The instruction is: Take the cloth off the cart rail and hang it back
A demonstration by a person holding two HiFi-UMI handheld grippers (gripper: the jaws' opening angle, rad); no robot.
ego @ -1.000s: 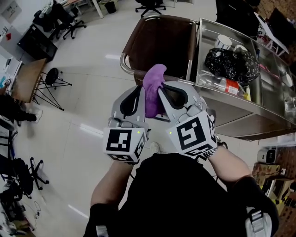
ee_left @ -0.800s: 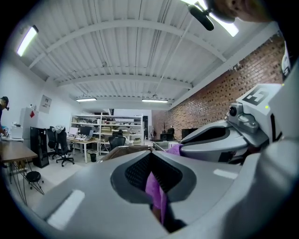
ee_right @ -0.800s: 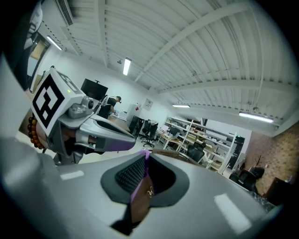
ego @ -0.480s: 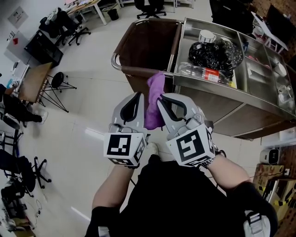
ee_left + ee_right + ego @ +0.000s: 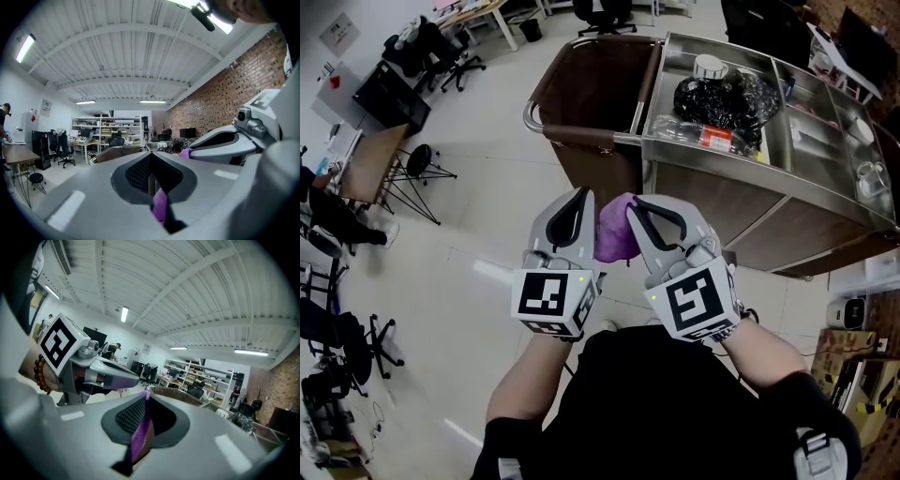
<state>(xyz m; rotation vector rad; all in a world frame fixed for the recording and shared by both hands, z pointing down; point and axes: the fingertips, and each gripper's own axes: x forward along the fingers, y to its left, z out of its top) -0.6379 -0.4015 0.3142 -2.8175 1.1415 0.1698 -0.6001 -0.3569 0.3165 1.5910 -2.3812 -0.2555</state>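
In the head view a purple cloth [image 5: 616, 230] is bunched between my two grippers, a little short of the cart's rail [image 5: 572, 134] and not touching it. My left gripper [image 5: 580, 195] is shut on the cloth's left side. My right gripper [image 5: 631, 202] is shut on its right side. A purple strip of cloth [image 5: 160, 206] is pinched in the closed jaws of the left gripper [image 5: 151, 177] in the left gripper view. In the right gripper view, the cloth [image 5: 140, 432] runs through the closed jaws of the right gripper [image 5: 144, 398].
A steel cart [image 5: 722, 192] stands ahead, with a brown bag bin [image 5: 600, 89] at its left end. Its top tray holds a black bag [image 5: 722, 94], a bottle [image 5: 703, 136] and a tin. Office chairs [image 5: 441, 52] and a wooden table [image 5: 370, 159] stand on the floor to the left.
Both grippers have drawn back from the cart with the cloth. The cloth stood up by the rail before; now it is clear of the rail, bunched between the jaws.
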